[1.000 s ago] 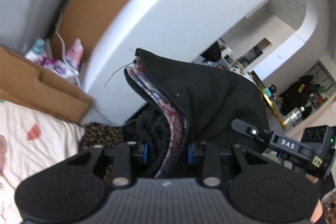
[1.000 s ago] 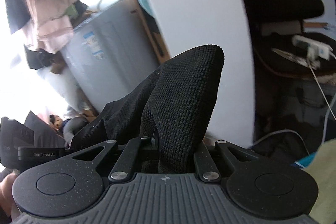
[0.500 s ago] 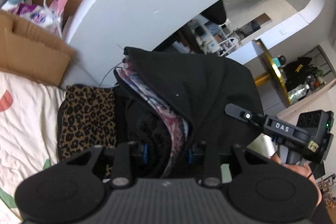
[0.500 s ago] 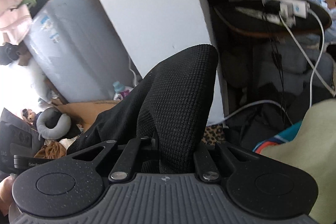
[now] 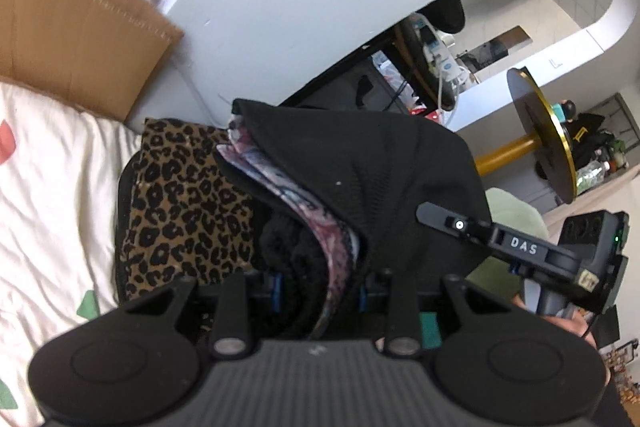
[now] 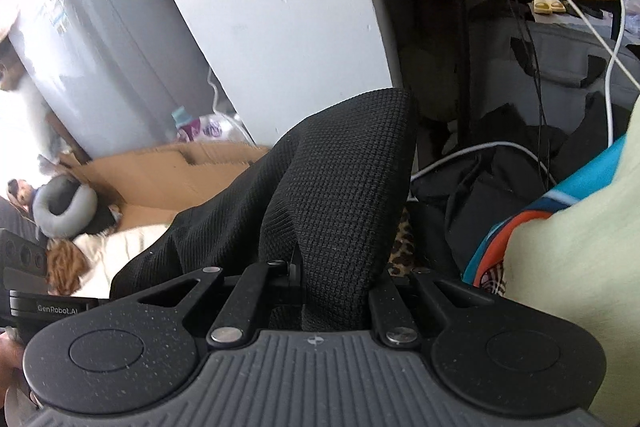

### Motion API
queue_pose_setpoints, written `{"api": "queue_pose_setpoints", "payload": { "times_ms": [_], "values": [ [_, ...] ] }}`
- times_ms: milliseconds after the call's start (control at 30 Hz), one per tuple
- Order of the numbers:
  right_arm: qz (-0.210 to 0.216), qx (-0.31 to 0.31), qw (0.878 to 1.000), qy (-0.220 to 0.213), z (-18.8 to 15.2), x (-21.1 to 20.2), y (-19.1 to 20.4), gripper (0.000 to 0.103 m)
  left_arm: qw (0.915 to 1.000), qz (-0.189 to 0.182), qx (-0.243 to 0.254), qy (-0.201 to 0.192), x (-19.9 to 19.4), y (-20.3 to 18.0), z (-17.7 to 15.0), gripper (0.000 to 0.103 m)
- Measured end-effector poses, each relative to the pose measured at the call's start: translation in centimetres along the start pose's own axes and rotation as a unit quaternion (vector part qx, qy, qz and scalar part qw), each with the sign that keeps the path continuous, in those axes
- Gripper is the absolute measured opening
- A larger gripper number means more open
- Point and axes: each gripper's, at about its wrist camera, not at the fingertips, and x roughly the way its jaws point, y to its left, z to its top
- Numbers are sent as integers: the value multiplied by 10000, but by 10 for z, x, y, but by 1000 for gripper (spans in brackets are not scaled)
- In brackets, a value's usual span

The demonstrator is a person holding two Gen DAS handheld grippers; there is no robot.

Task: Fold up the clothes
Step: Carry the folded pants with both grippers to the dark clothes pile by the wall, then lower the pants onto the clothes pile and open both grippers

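Both grippers have dropped toward the bed (image 5: 48,187), left gripper (image 5: 316,291) and right gripper (image 6: 336,279) each clamped on the black top (image 5: 360,167); its thick left bunch may slip.

One black garment (image 5: 360,167) at centre, one leopard cloth (image 5: 180,195) at nine o'clock, one cardboard box (image 5: 80,39) at ten, two grippers: left gripper (image 5: 318,291), right gripper (image 6: 336,279).

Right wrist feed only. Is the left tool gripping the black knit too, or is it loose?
Observer: Gripping. The left tool is shut on a thick bunch of the black knit garment.
Operator: Anything else caught in that bunch?
Observer: Yes, a pink patterned lining shows inside the fold, running down between the jaws.
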Motion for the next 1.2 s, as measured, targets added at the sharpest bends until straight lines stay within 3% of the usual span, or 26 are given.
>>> {"api": "queue_pose_setpoints", "payload": {
  "times_ms": [167,267,733,967,1200],
  "values": [
    [-65,0,9999,145,-14,30,-7,7,9982,-236,-550,9,18,42,-9,34],
    [-123,54,9996,241,-21,50,-15,7,9977,-263,-630,42,31,61,-11,34],
    [-450,62,9985,301,-26,146,-55,9,9994,-259,-136,-201,96,120,15,34],
    [-582,-41,9974,415,-14,182,-68,18,9987,-157,-130,-467,111,140,18,34],
    [-1033,-231,9929,539,-7,214,-78,35,9989,-7,-184,-422,124,152,24,33]
  ]
}}
